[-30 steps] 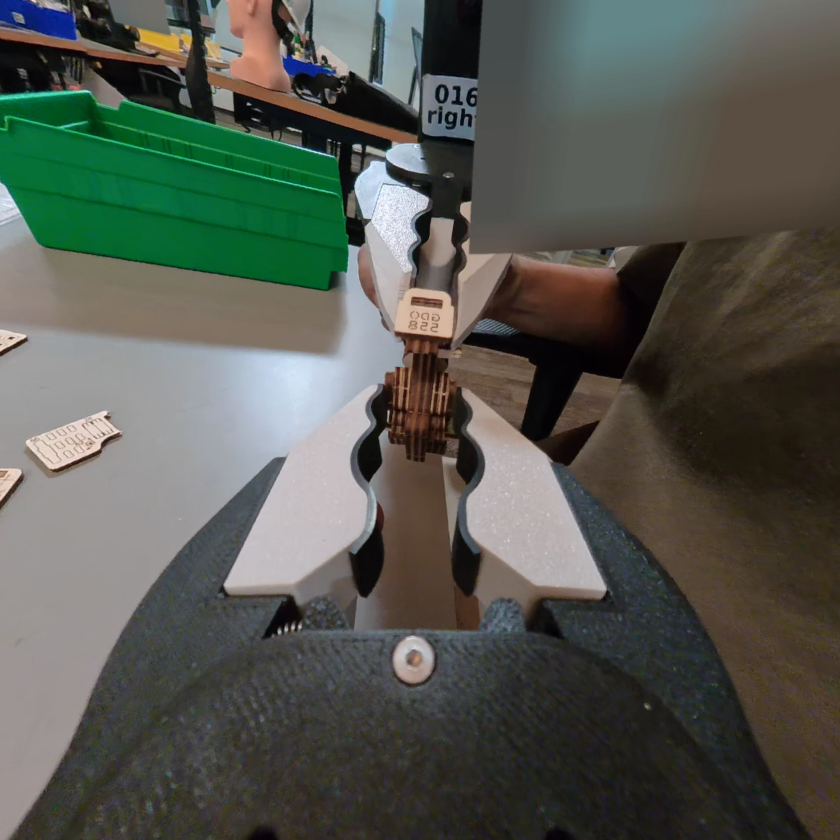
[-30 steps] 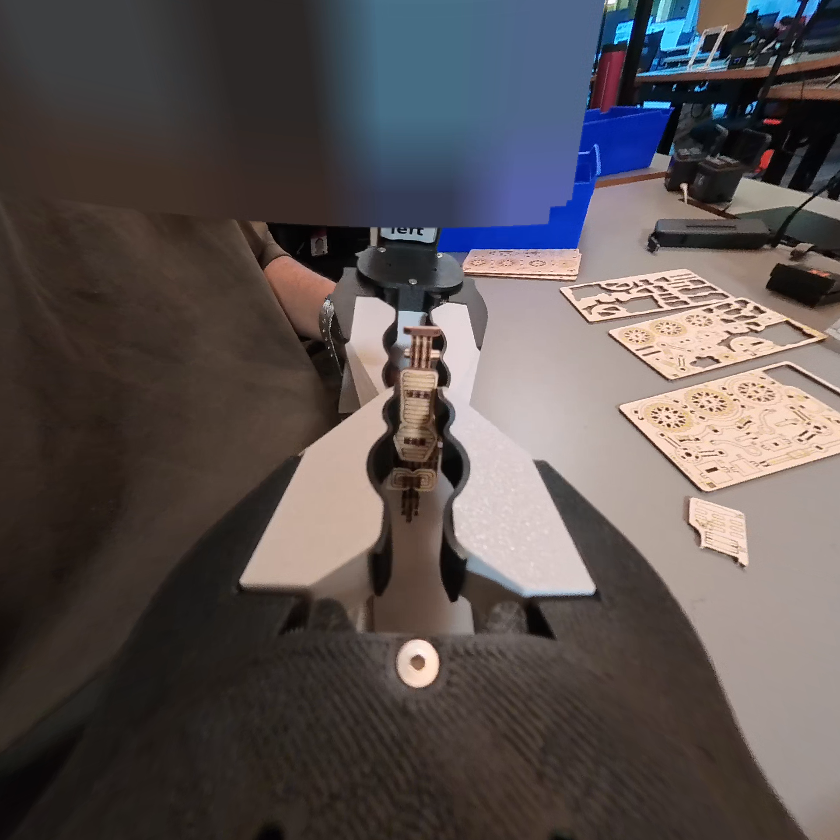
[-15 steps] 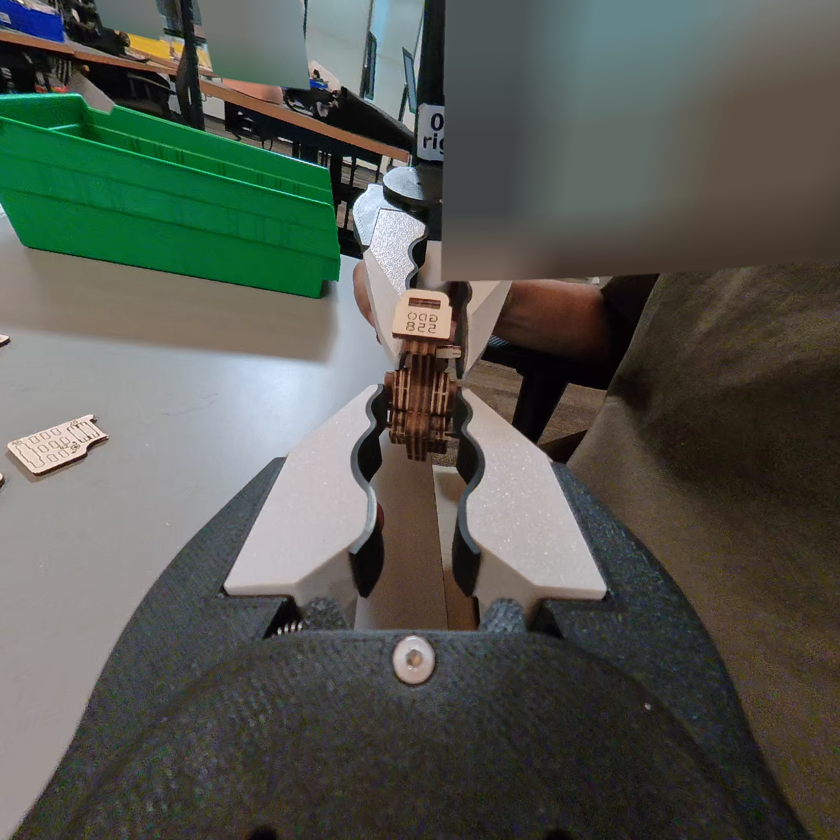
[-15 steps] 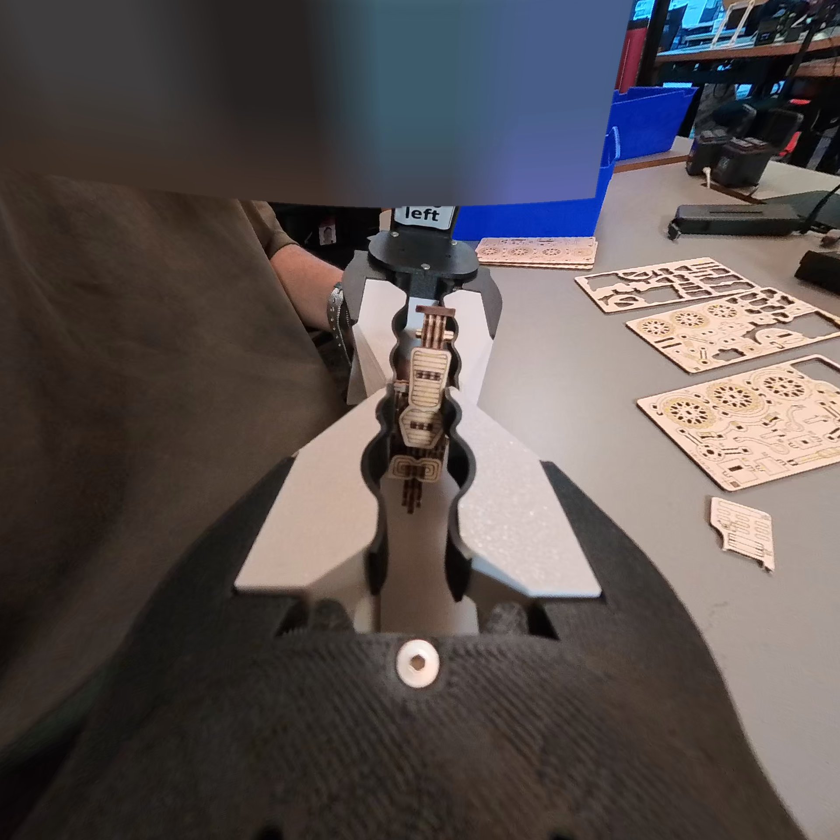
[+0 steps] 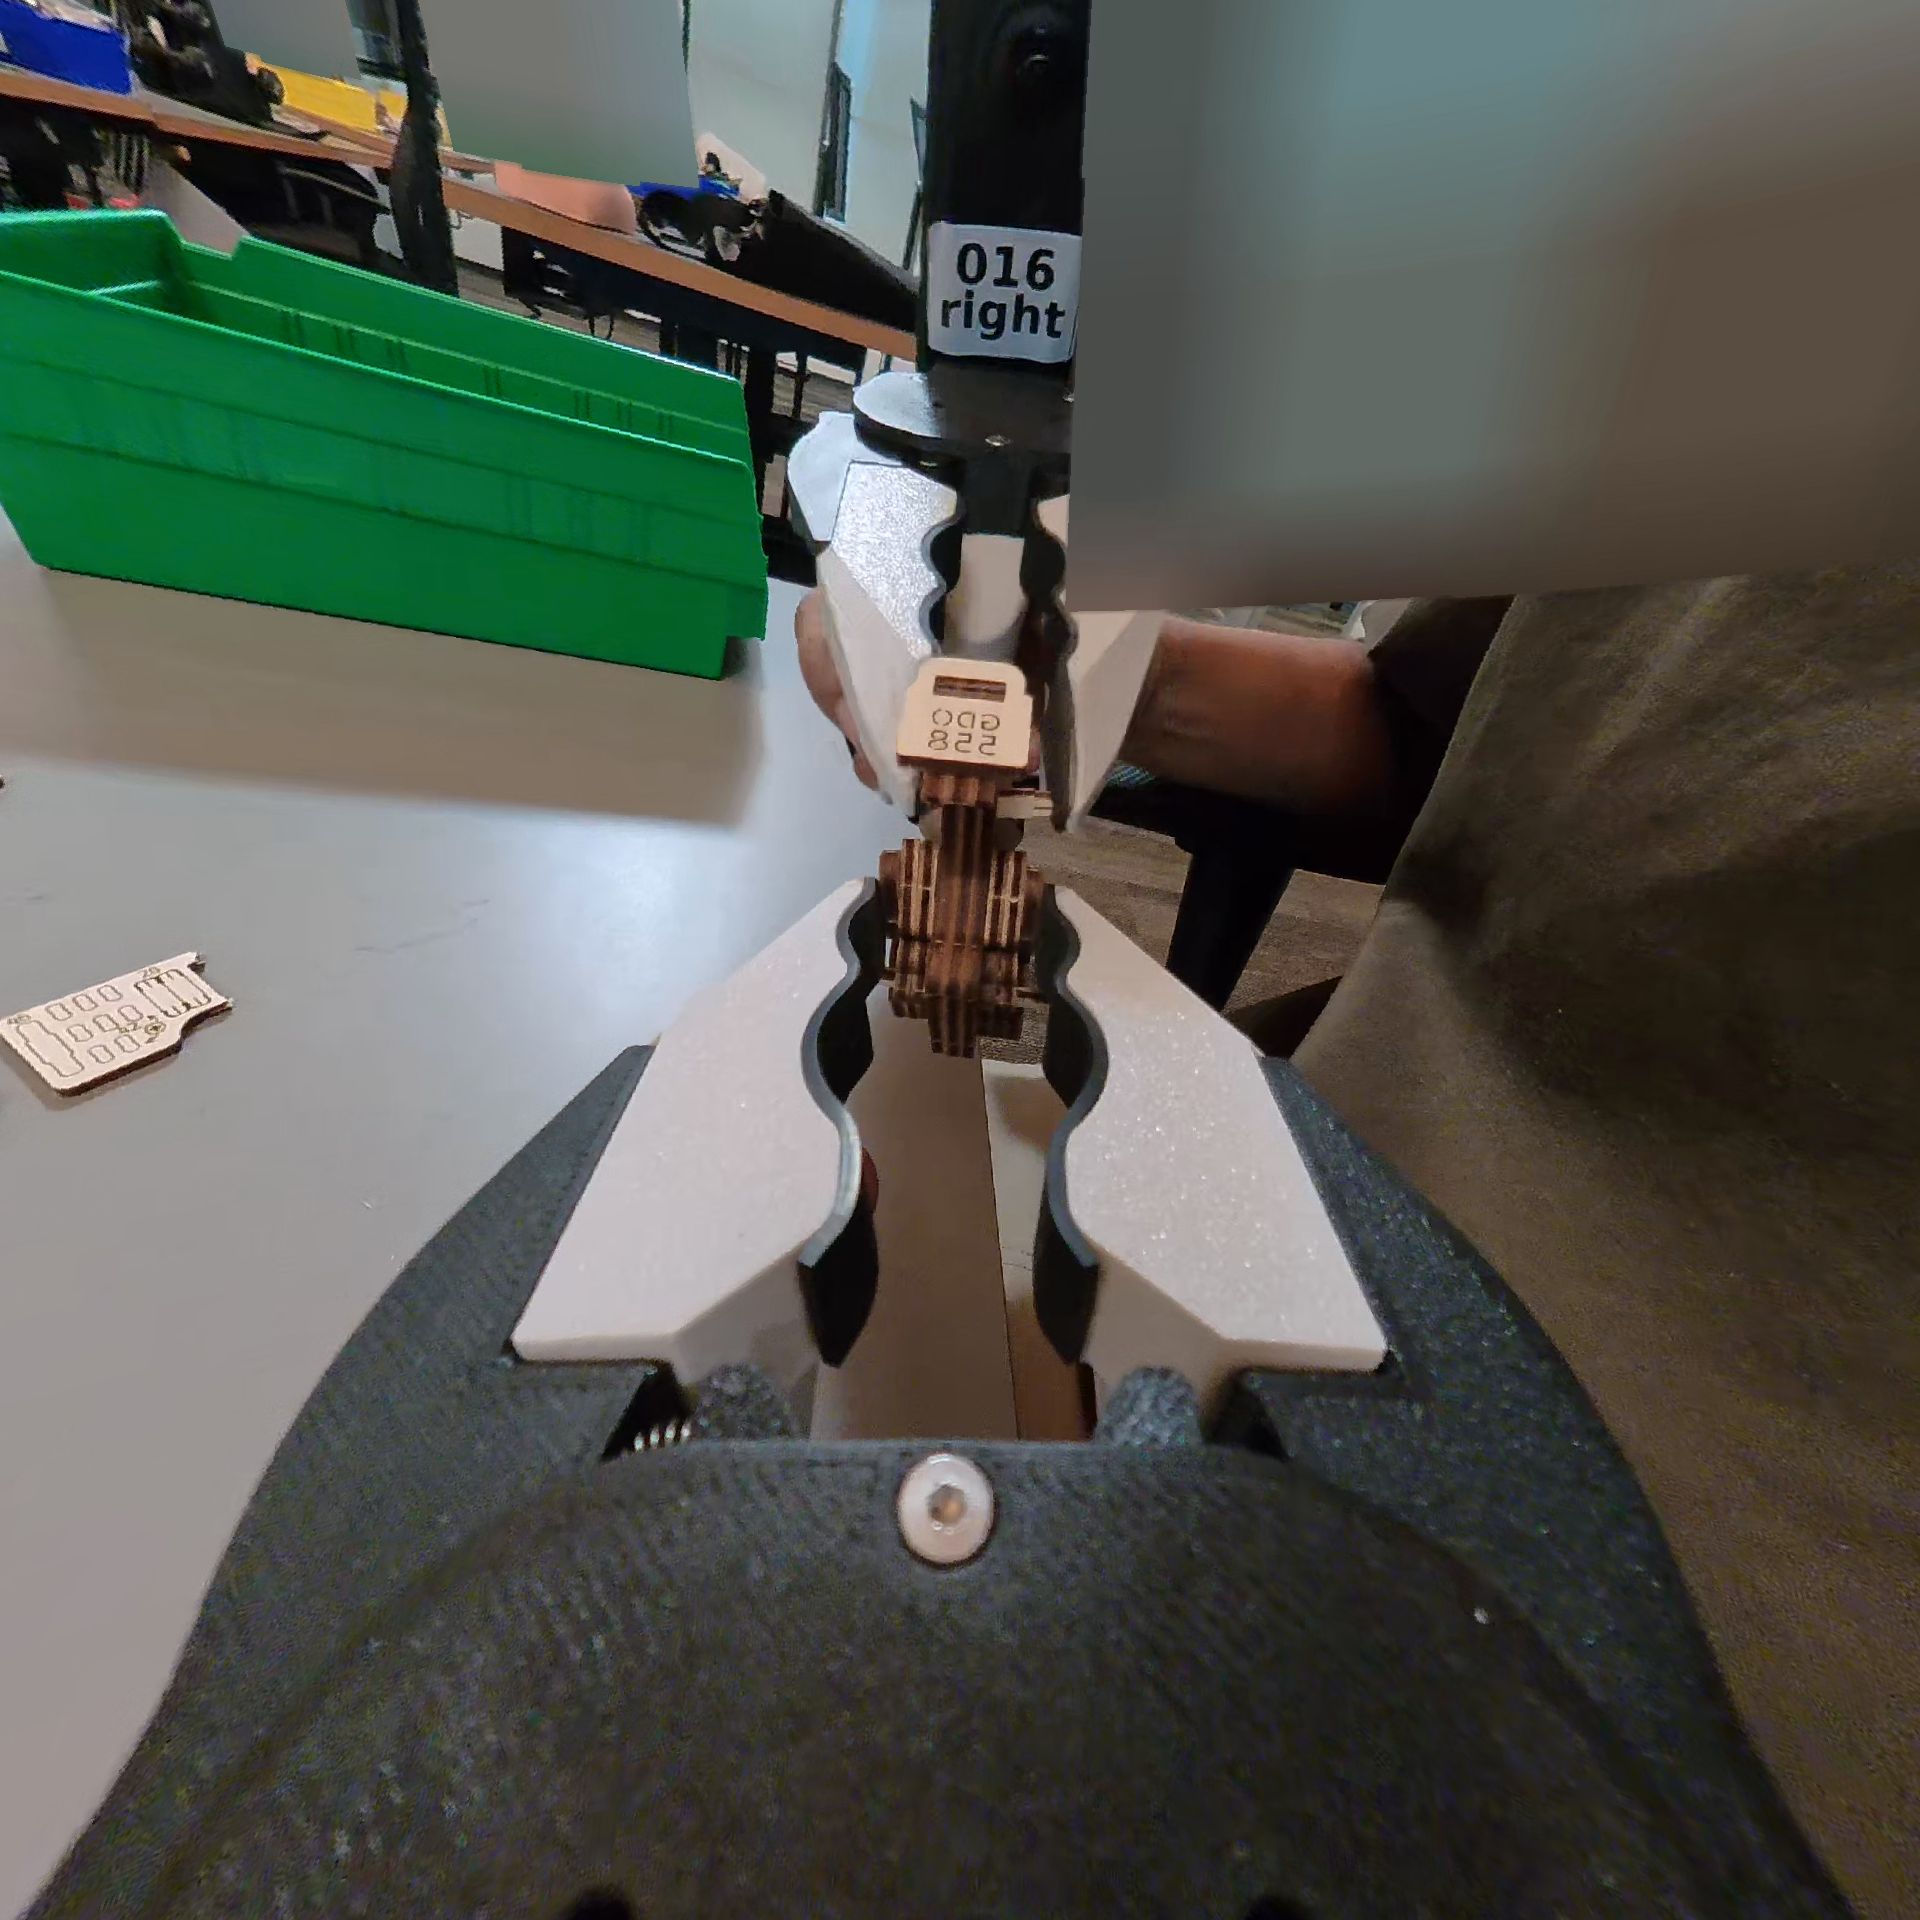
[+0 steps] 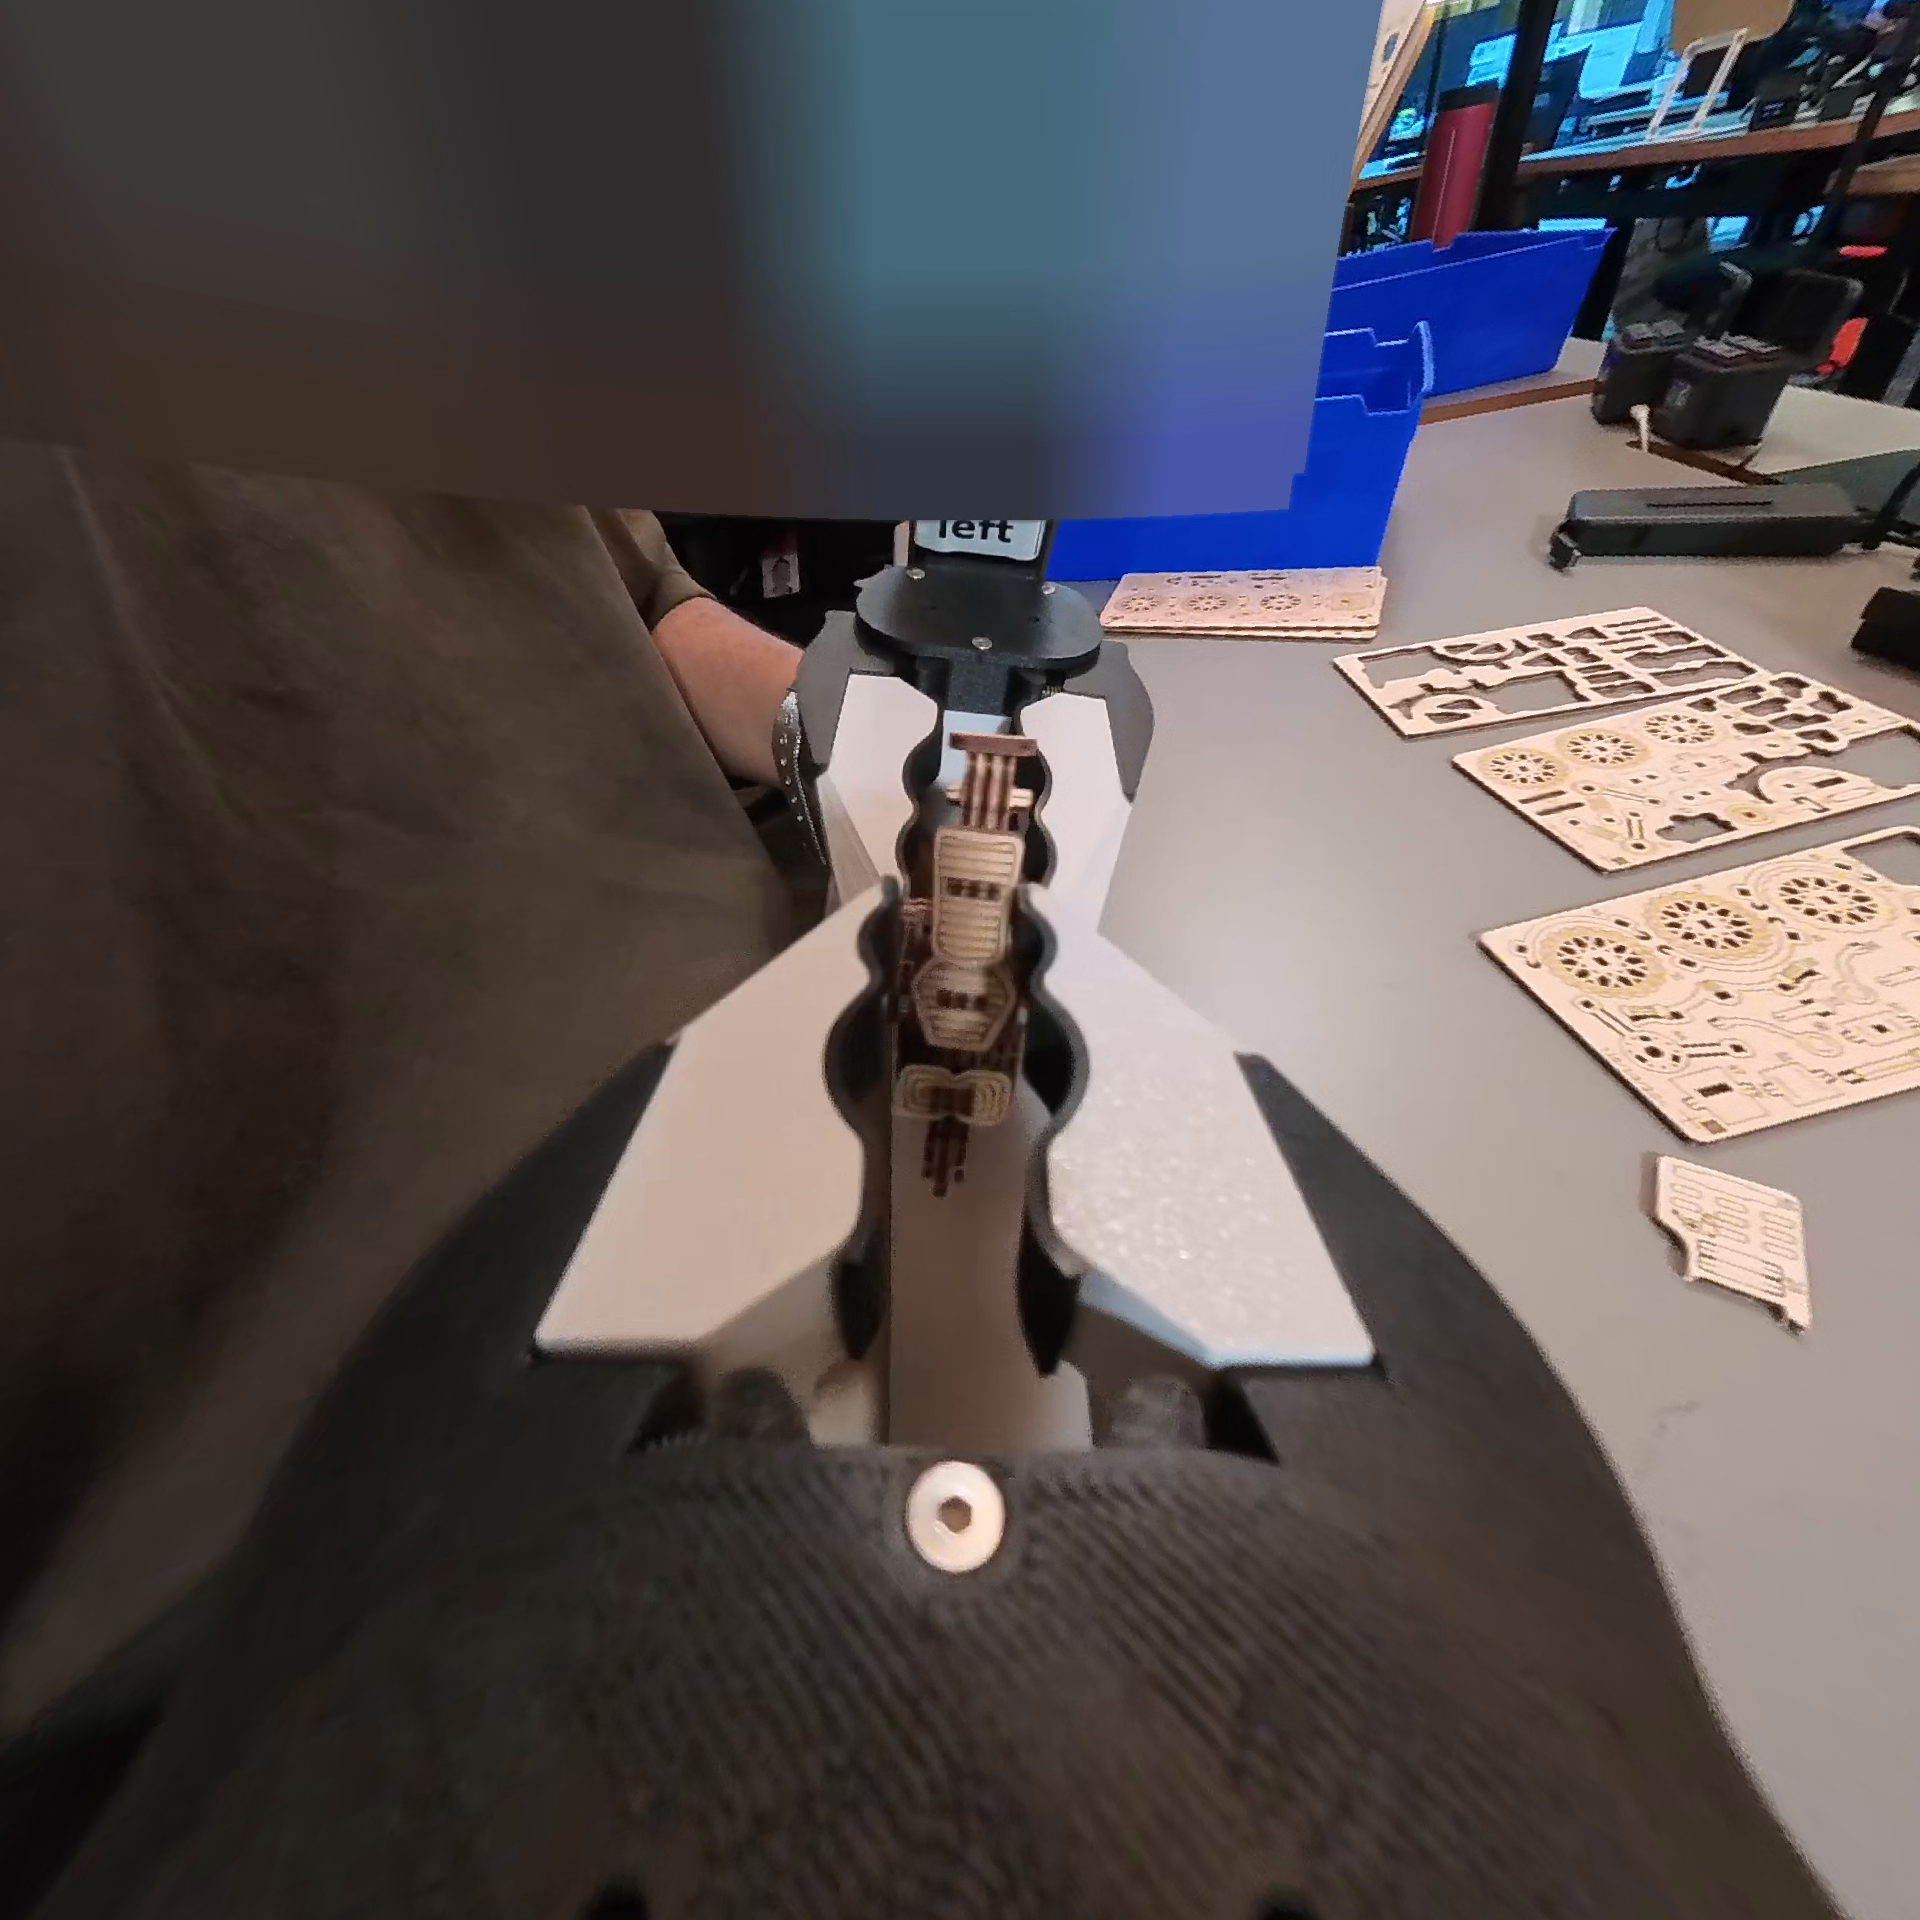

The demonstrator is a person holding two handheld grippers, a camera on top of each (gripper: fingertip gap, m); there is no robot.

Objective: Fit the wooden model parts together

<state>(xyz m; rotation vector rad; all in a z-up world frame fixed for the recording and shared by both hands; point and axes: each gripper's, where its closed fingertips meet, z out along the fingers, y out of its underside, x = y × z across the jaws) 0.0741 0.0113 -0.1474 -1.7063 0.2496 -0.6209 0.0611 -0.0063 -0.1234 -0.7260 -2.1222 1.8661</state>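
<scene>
Both grippers clamping wooden model, lengthwise between them

Layered wood model; seemingly matt table

Even indoor light, wide-angle edge distortion

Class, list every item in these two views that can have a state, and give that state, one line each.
Left gripper: shut on the layered brown wooden model.
Right gripper: shut on the same model.
Layered brown wooden model: held off the table between both grippers.
Pale laser-cut wooden sheets: flat on the table, partly emptied.
Green plastic bin: open-topped, upright.
</scene>
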